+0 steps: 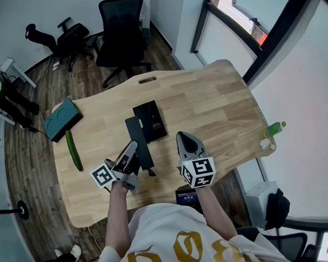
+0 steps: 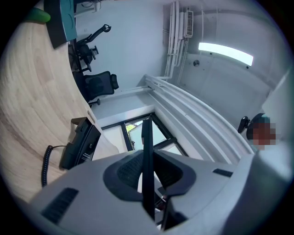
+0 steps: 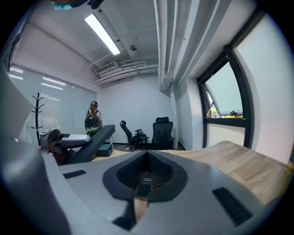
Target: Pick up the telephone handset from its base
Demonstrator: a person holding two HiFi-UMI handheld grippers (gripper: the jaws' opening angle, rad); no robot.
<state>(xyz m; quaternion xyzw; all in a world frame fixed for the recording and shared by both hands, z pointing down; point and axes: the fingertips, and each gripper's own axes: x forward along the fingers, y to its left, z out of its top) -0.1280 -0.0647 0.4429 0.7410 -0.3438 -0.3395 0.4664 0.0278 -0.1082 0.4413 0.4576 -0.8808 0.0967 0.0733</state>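
the left gripper (image 1: 129,153) is clamping the telephone handset (image 1: 141,138) between its jaws; in the left gripper view the handset is showing edge-on as a thin black bar running straight up between the two pads, which are pressing on it from both sides. in the head view the handset is hanging over the wooden table (image 1: 208,108) as a long black strip, its far end reaching up beside the left edge of the telephone base (image 1: 152,119), and it is not sitting in the base's cradle. the right gripper view is showing it from the side, slanting upward from the left gripper, clear of the tabletop. the base is lying flat near the middle of the table, and in the left gripper view a coiled black cord (image 2: 45,165) is trailing over the wood beside it. the right gripper (image 1: 184,137) is hovering just to the right of the handset with its jaws drawn together and nothing between them. a cucumber (image 1: 73,150) is lying near the table's left edge, close to a teal box (image 1: 61,119). a green bottle (image 1: 276,128) is standing at the table's far right edge. black office chairs (image 1: 120,28) are standing on the floor beyond the table, and a person (image 3: 93,120) is standing in the background of the right gripper view.
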